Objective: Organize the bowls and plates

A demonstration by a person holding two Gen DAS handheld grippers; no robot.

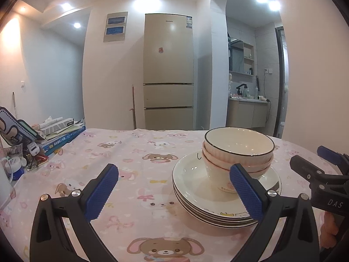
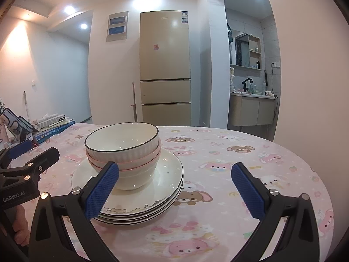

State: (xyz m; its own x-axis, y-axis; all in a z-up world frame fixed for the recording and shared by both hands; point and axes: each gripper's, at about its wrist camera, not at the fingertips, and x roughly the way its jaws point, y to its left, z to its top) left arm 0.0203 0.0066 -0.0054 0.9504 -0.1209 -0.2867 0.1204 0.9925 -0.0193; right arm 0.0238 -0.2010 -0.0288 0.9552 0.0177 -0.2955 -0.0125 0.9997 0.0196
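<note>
Three nested bowls (image 1: 238,152) sit atop a stack of plates (image 1: 207,196), right of centre in the left wrist view and left of centre in the right wrist view. All look like glazed ceramic: probably heavy together, rigid, slick and breakable, so a single rim looks the safest hold, lifting one piece at a time. The left gripper (image 1: 174,187) and right gripper (image 2: 174,187) both stand spread wide and empty over the cartoon-print tablecloth (image 2: 240,152) covering the worktop.
</note>
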